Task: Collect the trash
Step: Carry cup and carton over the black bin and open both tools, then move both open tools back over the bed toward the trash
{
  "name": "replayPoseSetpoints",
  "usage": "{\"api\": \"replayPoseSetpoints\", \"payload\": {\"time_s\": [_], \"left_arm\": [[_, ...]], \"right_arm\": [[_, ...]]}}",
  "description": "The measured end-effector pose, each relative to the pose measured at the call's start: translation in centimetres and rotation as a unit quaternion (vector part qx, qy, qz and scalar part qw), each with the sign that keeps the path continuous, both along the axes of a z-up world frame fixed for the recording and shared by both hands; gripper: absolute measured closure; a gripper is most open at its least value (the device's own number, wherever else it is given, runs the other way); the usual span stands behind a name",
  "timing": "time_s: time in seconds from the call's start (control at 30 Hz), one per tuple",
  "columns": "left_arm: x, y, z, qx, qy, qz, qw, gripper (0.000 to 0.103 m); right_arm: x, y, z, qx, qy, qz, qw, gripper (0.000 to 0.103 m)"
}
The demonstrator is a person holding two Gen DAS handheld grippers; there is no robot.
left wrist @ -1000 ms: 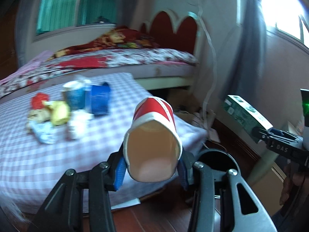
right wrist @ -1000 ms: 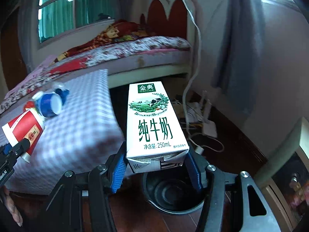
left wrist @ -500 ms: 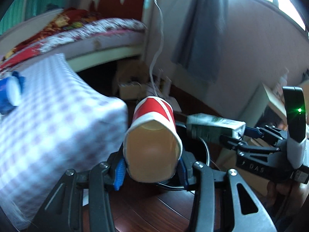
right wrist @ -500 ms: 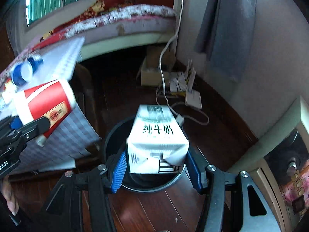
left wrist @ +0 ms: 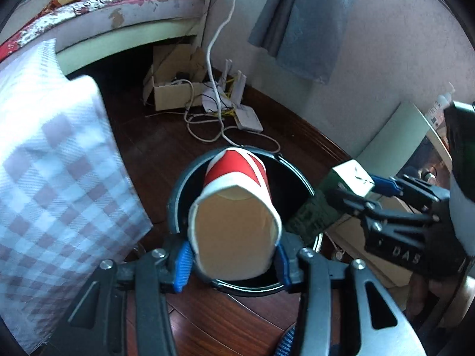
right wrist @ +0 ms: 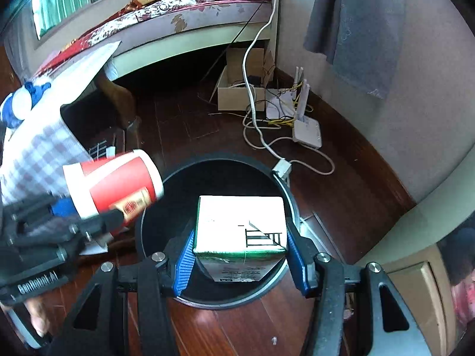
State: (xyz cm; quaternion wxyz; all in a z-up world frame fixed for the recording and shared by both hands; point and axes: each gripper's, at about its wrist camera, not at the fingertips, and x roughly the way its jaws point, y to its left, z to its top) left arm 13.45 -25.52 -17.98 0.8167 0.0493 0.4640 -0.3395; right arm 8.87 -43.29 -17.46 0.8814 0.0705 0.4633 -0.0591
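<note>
My left gripper (left wrist: pixel 233 265) is shut on a red and white paper cup (left wrist: pixel 234 216), held tilted mouth-down over a black trash bin (left wrist: pixel 175 195) on the floor. My right gripper (right wrist: pixel 239 256) is shut on a white and green milk carton (right wrist: pixel 240 222), held end-on over the same bin (right wrist: pixel 213 163). The cup also shows in the right wrist view (right wrist: pixel 114 190) at the bin's left rim. The carton shows in the left wrist view (left wrist: pixel 329 198) at the bin's right rim.
A table with a purple checked cloth (left wrist: pixel 53 163) stands left of the bin, with a blue and white item (right wrist: pixel 17 108) on it. A cardboard box (left wrist: pixel 175 83), cables and a white router (right wrist: pixel 307 132) lie on the wooden floor beyond. A bed (right wrist: pixel 190 9) is behind.
Both grippers have swung away from the table and tipped down over the bin. The cup and the carton now hang above its opening, still gripped.
</note>
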Motion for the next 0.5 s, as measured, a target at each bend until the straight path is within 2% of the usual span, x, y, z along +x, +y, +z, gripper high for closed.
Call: {"api": "replayPoseSetpoints", "payload": {"time_s": [0.03,0.07,0.1,0.3,0.5], "left_arm": [[-0.1,-0.2,-0.2,0.005,0.002,0.004,1.0000,0.025],[0.0,-0.1,-0.5,0.010,0.000,0.013,0.9999,0.007],[-0.3,0.1,-0.5,0.007,-0.001,0.023,0.9997,0.003],[-0.9,1.6,-0.4,0.036,-0.011,0.066,0.9971,0.001],[-0.9,2.4,0.1,0.045,-0.024,0.087,0.9949,0.001]], "right_arm": [[0.3,-0.2,-0.6,0.004,0.011,-0.006,1.000,0.028],[0.5,-0.3,-1.2,-0.009,0.020,-0.019,1.000,0.005],[0.5,-0.3,-1.5,-0.021,0.025,-0.029,0.999,0.001],[-0.5,-1.5,-2.2,-0.019,0.041,-0.069,0.997,0.001],[-0.9,-0.5,-1.0,-0.036,0.025,-0.071,0.997,0.001]]}}
